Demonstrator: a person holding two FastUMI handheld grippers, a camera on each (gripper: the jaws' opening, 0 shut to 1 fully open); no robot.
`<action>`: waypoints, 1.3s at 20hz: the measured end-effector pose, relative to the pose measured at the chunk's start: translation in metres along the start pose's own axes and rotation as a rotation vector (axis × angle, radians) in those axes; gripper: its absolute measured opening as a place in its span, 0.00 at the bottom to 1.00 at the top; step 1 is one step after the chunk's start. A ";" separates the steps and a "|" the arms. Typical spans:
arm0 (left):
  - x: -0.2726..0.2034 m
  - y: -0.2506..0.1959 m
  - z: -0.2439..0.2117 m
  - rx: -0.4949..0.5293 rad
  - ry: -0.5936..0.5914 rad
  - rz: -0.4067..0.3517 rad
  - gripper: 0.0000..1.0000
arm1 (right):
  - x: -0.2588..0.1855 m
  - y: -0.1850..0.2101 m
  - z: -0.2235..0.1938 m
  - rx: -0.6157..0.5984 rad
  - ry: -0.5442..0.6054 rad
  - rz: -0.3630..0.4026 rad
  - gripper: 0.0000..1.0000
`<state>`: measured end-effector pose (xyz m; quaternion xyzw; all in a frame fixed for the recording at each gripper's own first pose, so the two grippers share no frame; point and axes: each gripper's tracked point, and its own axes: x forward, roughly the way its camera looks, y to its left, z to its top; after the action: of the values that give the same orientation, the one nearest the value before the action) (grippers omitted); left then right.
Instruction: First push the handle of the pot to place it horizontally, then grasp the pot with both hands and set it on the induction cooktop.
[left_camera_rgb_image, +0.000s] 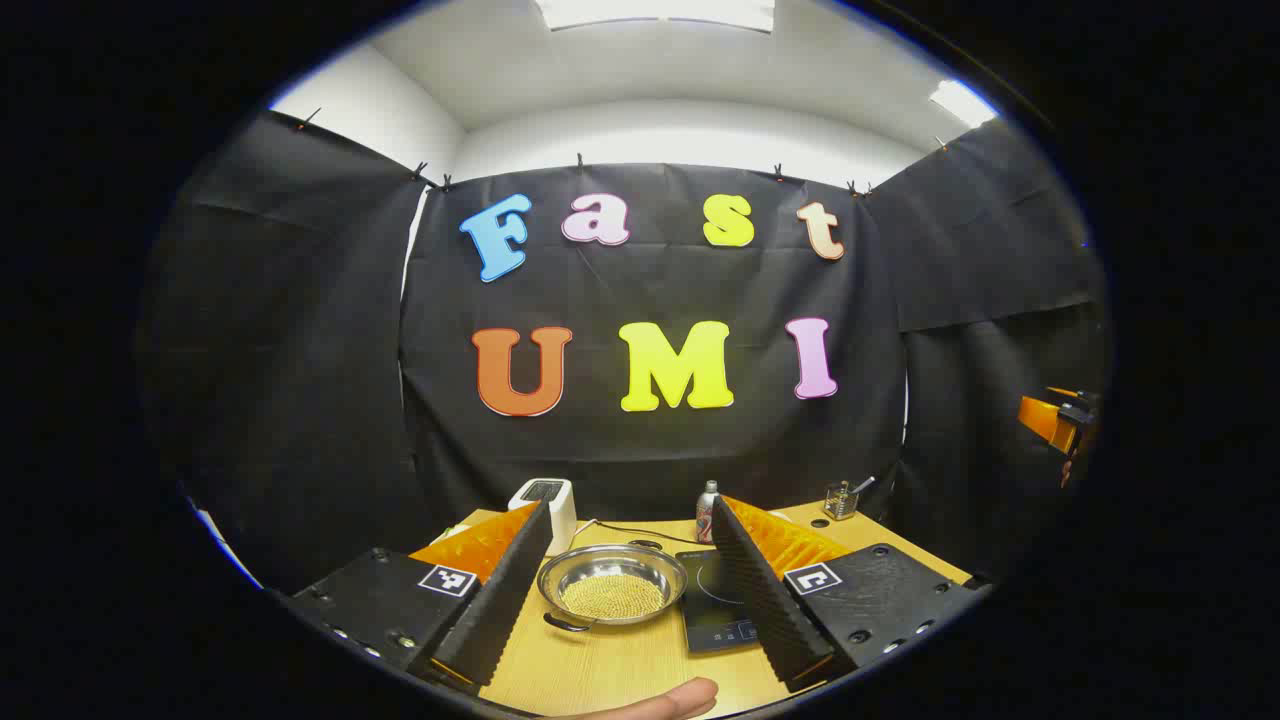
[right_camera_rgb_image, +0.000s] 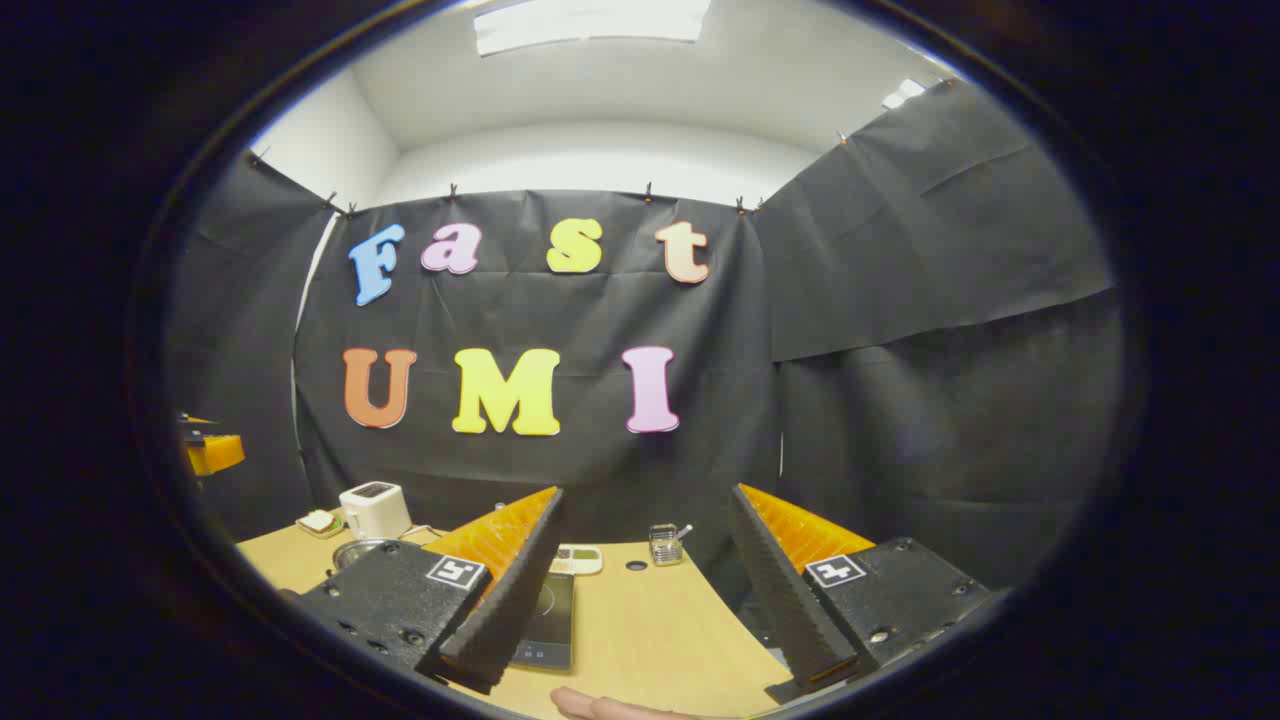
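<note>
A steel pot (left_camera_rgb_image: 610, 590) with yellowish grains inside stands on the wooden table (left_camera_rgb_image: 620, 665). Its two small handles point to the near left (left_camera_rgb_image: 566, 623) and the far right. A black induction cooktop (left_camera_rgb_image: 712, 605) lies just right of the pot, touching or nearly so. My left gripper (left_camera_rgb_image: 630, 510) hovers open above the table, and the pot shows between its fingers. In the right gripper view, my right gripper (right_camera_rgb_image: 648, 495) is open and empty over the table's right part; the cooktop (right_camera_rgb_image: 548, 620) and the pot's rim (right_camera_rgb_image: 352, 550) show behind its left finger.
A white toaster (left_camera_rgb_image: 545, 500), a small bottle (left_camera_rgb_image: 707, 508) and a glass holder (left_camera_rgb_image: 843, 498) stand along the table's far edge. A white flat device (right_camera_rgb_image: 578, 558) and a small dish (right_camera_rgb_image: 318, 522) lie there too. A thumb (left_camera_rgb_image: 660, 700) shows at the bottom.
</note>
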<state>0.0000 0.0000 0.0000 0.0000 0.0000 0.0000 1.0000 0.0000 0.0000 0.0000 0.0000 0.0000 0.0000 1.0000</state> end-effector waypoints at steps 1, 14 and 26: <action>0.000 0.002 -0.002 -0.001 0.000 0.009 0.96 | -0.001 0.001 0.000 -0.002 0.002 0.003 0.98; 0.008 -0.002 -0.012 -0.055 0.015 -0.027 0.95 | 0.001 -0.001 -0.007 -0.002 0.012 0.022 0.98; 0.067 0.009 -0.109 -0.122 0.310 -0.113 0.57 | 0.007 0.004 -0.022 -0.005 0.041 0.041 0.98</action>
<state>0.0671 0.0092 -0.1086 -0.0609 0.1542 -0.0564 0.9845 0.0074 0.0043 -0.0223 -0.0027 0.0205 0.0206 0.9996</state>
